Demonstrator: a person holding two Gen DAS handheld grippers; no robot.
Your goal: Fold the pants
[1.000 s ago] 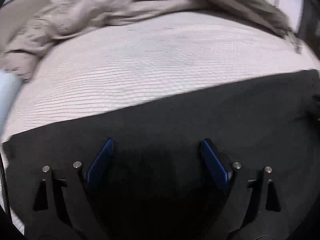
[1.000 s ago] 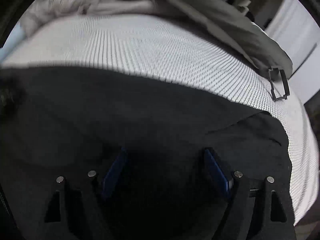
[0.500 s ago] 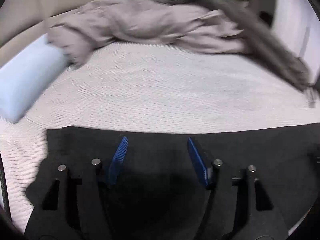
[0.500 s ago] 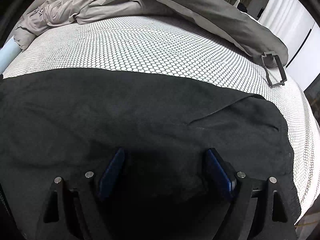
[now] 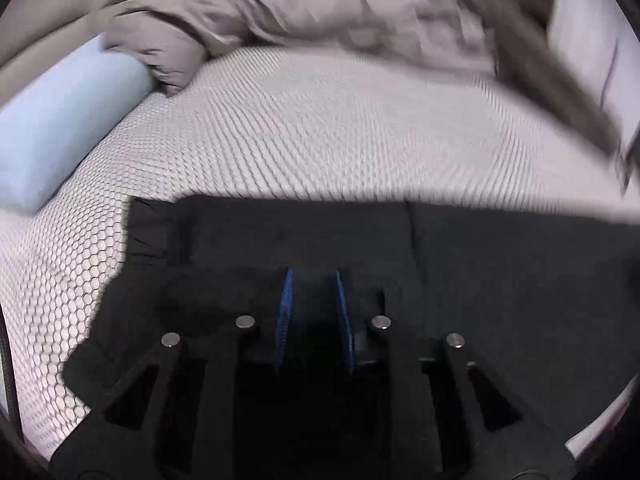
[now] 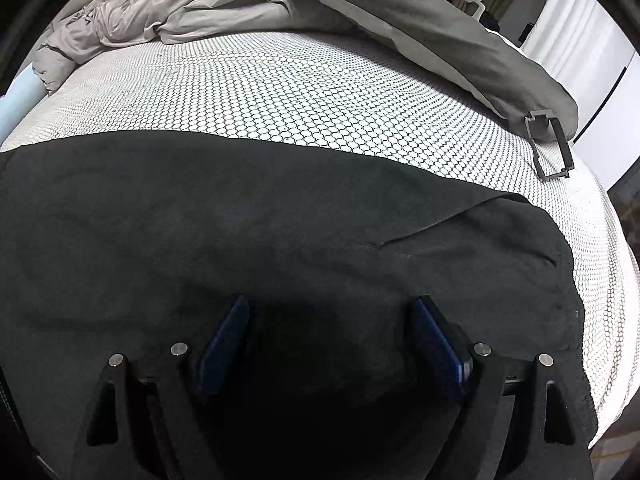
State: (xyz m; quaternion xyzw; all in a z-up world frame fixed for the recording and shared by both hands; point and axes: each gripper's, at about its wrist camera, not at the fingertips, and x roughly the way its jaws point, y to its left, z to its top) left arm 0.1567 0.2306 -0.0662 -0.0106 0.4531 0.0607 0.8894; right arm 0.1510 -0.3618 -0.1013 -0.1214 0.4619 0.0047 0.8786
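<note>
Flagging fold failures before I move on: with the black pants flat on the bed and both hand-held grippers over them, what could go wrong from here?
1. The left hand-held gripper has just been closing over the pants; a gap remains and a pinch isn't visible, so it may miss the cloth.
2. The right hand-held gripper is open, so lifting would be one-sided and skew the fold.
3. The pants' right end lies near the mattress edge and could slide off.

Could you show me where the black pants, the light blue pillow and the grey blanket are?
black pants (image 6: 280, 220): right wrist view, on the flat middle of the cloth.
light blue pillow (image 5: 60, 128): left wrist view, on its rounded side.
grey blanket (image 6: 420, 24): right wrist view, on its smooth darker flap.
</note>
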